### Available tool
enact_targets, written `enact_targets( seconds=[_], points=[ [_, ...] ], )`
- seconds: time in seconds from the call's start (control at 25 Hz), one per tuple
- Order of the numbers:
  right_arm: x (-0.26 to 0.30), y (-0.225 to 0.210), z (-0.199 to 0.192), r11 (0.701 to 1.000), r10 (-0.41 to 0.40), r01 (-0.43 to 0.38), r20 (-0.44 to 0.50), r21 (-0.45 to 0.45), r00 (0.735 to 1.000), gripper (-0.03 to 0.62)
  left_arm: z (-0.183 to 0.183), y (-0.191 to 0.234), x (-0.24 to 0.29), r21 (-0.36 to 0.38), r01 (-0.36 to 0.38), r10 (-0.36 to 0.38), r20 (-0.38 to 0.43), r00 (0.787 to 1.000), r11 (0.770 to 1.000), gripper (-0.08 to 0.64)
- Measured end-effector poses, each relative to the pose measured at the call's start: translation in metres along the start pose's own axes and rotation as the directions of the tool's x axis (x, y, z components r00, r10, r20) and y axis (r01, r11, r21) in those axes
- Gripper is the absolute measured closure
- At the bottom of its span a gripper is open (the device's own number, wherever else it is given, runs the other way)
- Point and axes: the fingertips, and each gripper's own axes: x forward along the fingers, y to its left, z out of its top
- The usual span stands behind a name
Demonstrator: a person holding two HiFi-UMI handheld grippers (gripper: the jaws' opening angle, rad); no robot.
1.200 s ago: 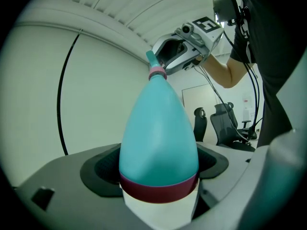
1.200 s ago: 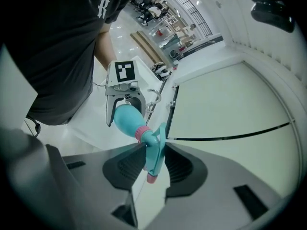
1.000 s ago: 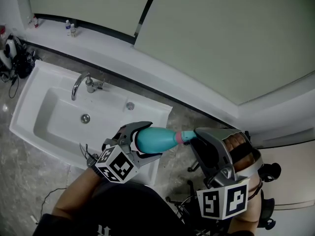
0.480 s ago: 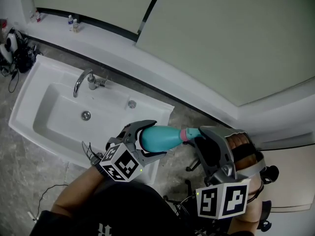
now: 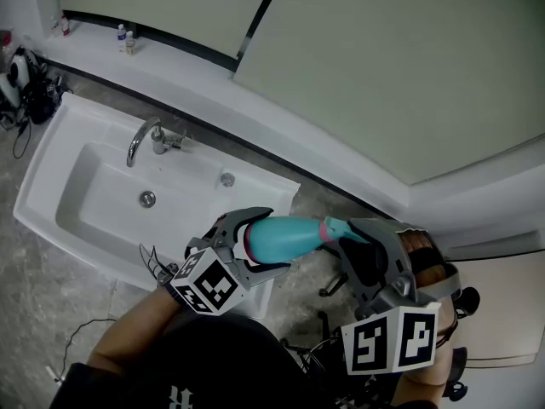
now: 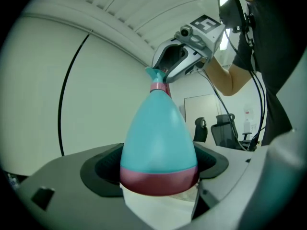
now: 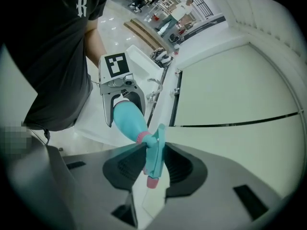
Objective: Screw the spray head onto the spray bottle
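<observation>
Two grippers engaged, both loaded. Left gripper (image 5: 266,240) has its jaws clamped on the wide base end of the spray bottle (image 5: 287,239), with the pads against the dark red band at the bottom of the teal body, seen in the left gripper view. Bottle is held in the air, lying roughly level, neck pointing toward the right gripper (image 7: 154,163). Right gripper jaws are pressed on either side of the teal spray head (image 7: 157,150); its pink tip points back toward that gripper's camera. Spray head sits at the bottle's neck, against the pink collar; how far it is threaded on cannot be judged. In the head view the bottle hangs in front of the near right corner of the white sink (image 5: 38,186), above the grey floor. Faucet (image 5: 141,139) stands at the back of the basin. Small bottles (image 5: 125,39) stand on the ledge behind, well apart.
</observation>
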Motion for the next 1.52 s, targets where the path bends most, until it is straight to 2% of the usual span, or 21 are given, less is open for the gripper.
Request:
enact_targets(
  seconds=[0.2,0.4,0.68,0.8,0.92,1.24,1.4,1.52],
  points=[
    [-0.014,-0.001,0.013,0.995,0.054,-0.064,0.116,0.08,0.992,0.474,0.006,-0.007,-0.006,-0.045,0.046,-0.042,0.071,0.997,0.998,0.129],
    [-0.021,-0.009,0.013,0.985,0.079,-0.105,0.182,0.137,0.98,0.476,0.016,-0.004,-0.011,-0.051,0.064,-0.057,0.114,0.992,0.997,0.13],
    [-0.025,-0.016,0.011,0.957,0.147,-0.212,0.298,0.199,0.943,0.476,0.026,-0.004,-0.015,-0.038,0.081,-0.075,0.136,0.988,0.996,0.13],
    [-0.026,-0.015,0.01,0.951,0.179,-0.246,0.314,0.189,0.932,0.476,0.026,-0.004,-0.014,0.0,0.061,-0.061,0.132,0.989,0.998,0.13],
    [-0.029,-0.015,0.01,0.951,0.192,-0.254,0.308,0.178,0.932,0.476,0.029,-0.004,-0.015,0.014,0.049,-0.05,0.14,0.989,0.999,0.13],
    [-0.03,-0.016,0.01,0.934,0.201,-0.27,0.281,0.234,0.938,0.476,0.031,-0.007,-0.017,-0.035,0.083,-0.076,0.171,0.982,0.996,0.13],
    [-0.033,-0.021,0.015,0.934,0.18,-0.262,0.313,0.242,0.933,0.474,0.036,-0.007,-0.018,-0.059,0.092,-0.078,0.209,0.975,0.994,0.13],
    [-0.036,-0.025,0.021,0.927,0.162,-0.265,0.357,0.264,0.92,0.474,0.04,-0.005,-0.021,-0.058,0.088,-0.074,0.202,0.977,0.994,0.13]
  ],
)
